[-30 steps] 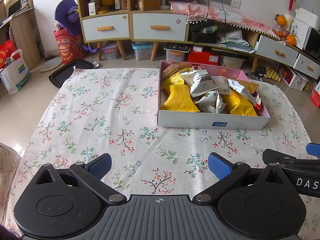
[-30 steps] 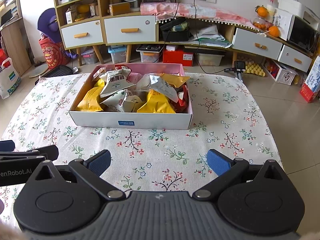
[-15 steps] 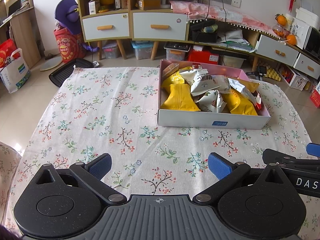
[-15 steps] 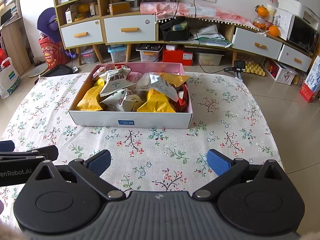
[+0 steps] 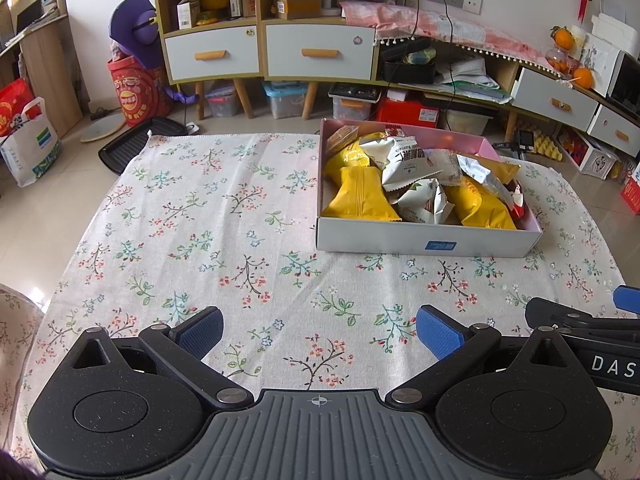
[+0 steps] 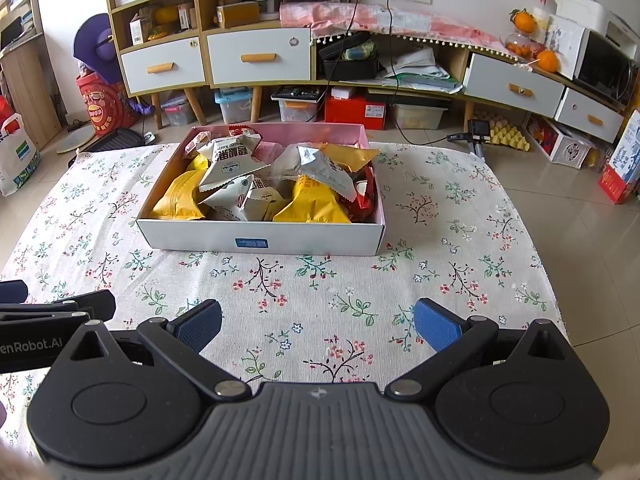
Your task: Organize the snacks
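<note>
nothing has moved since the earlier frames; both grippers hang at the same place above the near edge of the floral tablecloth (image 5: 224,216). going left to right: the left gripper (image 5: 318,330) has its fingers spread wide and holds nothing, with bare cloth in front of it. the right gripper (image 6: 316,322) is just beside it, fingers also spread and empty. the box (image 6: 260,236) stands further back on the cloth, well apart from both, and the snack packets (image 6: 256,184) lie inside it in a loose heap, yellow and white ones mixed. i judge that no packet is outside, so sorting is the step. it is better to take a top packet by its sealed edge, because the bags are puffy and can slip.
</note>
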A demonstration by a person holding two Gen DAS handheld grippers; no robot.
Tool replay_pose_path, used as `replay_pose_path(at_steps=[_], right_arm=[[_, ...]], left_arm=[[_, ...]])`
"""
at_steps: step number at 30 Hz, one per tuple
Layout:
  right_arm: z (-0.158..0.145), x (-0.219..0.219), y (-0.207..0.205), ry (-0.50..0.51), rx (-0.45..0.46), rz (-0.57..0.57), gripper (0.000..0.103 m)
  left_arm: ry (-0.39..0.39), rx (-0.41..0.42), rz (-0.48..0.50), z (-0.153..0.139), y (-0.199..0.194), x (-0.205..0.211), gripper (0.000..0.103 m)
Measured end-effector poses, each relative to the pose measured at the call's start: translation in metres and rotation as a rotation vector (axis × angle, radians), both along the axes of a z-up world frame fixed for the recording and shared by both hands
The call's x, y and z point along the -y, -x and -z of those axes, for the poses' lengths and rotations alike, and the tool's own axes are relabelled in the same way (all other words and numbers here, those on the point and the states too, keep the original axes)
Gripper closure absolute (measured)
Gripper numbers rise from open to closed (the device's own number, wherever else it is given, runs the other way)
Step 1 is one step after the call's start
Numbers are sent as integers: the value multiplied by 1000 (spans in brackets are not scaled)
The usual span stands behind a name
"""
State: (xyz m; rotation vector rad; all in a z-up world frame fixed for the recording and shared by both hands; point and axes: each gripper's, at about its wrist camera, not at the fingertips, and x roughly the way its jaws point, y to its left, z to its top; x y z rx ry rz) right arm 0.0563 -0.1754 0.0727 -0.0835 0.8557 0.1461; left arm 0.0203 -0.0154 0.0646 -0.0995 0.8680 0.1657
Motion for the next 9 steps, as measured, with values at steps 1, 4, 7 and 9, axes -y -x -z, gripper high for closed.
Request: replay_pose_path(at_steps=[1,4,7,9], right_arm=[[0,0,0,0,0,0,0],[0,0,0,1,-1,0,0],[0,0,0,1,-1,0,0],[1,0,1,2,-2,0,0]], left_arm=[[0,0,0,0,0,0,0],[-1,-2,-1,2,1,-1,0],[-1,-7,-1,4,2,-2,0],[2,-11,3,7,2,-3,0]])
